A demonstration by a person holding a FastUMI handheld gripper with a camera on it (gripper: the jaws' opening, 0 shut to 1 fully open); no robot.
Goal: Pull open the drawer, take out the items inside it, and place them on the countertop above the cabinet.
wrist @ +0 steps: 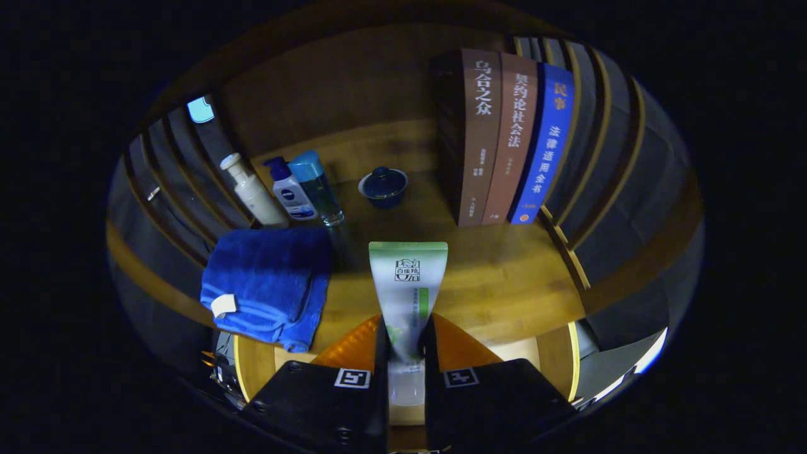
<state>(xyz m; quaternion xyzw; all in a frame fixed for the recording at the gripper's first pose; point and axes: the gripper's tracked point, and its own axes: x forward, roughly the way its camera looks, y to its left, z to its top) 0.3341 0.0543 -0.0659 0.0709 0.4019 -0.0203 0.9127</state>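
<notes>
The gripper (405, 359) pinches a tube (408, 287) between both fingers, apparently just above the countertop (504, 277). Step in hand: placement. Next move calls for lowering, then spreading the fingers beside the towel (268, 284).

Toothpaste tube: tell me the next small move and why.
Probably lower the tube onto the bare countertop just ahead and open the hand-held gripper. Both fingers clamp its cap end, and it hangs beside the blue towel, short of the bowl.
</notes>
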